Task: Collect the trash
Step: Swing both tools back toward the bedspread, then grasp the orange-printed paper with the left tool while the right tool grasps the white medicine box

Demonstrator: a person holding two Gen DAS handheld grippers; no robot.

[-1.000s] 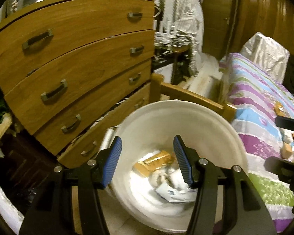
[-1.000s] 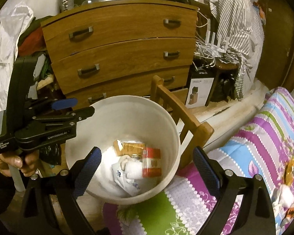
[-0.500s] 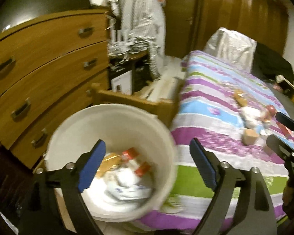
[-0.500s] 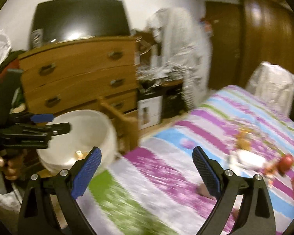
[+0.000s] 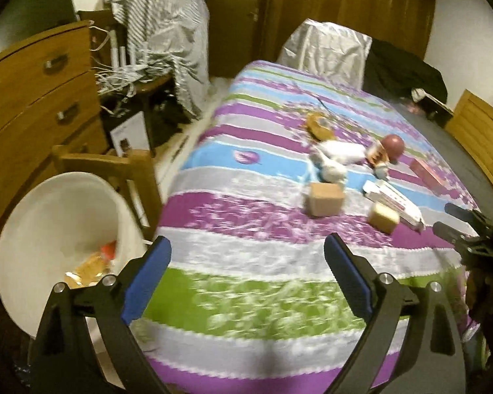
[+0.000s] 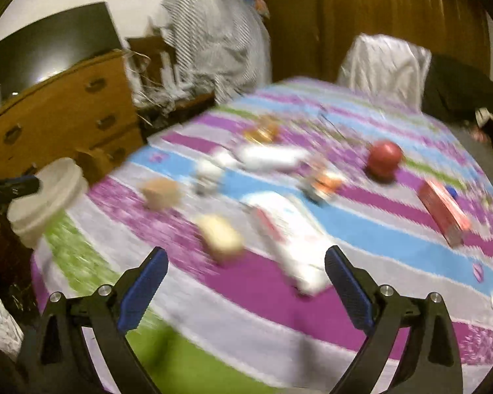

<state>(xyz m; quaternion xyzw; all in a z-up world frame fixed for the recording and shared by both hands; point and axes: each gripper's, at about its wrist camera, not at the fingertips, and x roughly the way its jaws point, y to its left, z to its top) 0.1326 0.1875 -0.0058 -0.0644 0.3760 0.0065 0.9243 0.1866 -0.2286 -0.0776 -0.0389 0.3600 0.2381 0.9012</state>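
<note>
A white bucket [image 5: 46,216] with trash inside stands at the bed's left corner; it shows small and blurred in the right wrist view [image 6: 49,193]. On the striped bedspread [image 5: 246,197] lies scattered trash: a brown cardboard cube [image 5: 323,198], a pale yellow block [image 5: 383,218], a long white box [image 5: 396,202], white crumpled paper [image 5: 335,157], a red box [image 6: 443,211] and a red ball [image 6: 384,157]. My left gripper [image 5: 246,272] hovers over the bed's near edge, its jaws opening, nothing between them. My right gripper [image 6: 245,282] hangs open and empty just short of the yellow block [image 6: 222,238].
A wooden dresser [image 5: 33,98] and a wooden chair [image 5: 115,164] stand left of the bed. Striped clothes [image 5: 161,32] hang over a cluttered side table. A silver-wrapped bundle [image 5: 325,49] and dark clothing [image 5: 407,72] lie at the bed's far end.
Both grippers swung right, away from the bucket and over the bed. The left jaws widened. The bucket slid to the left edge of both views; the bed trash came into view.
</note>
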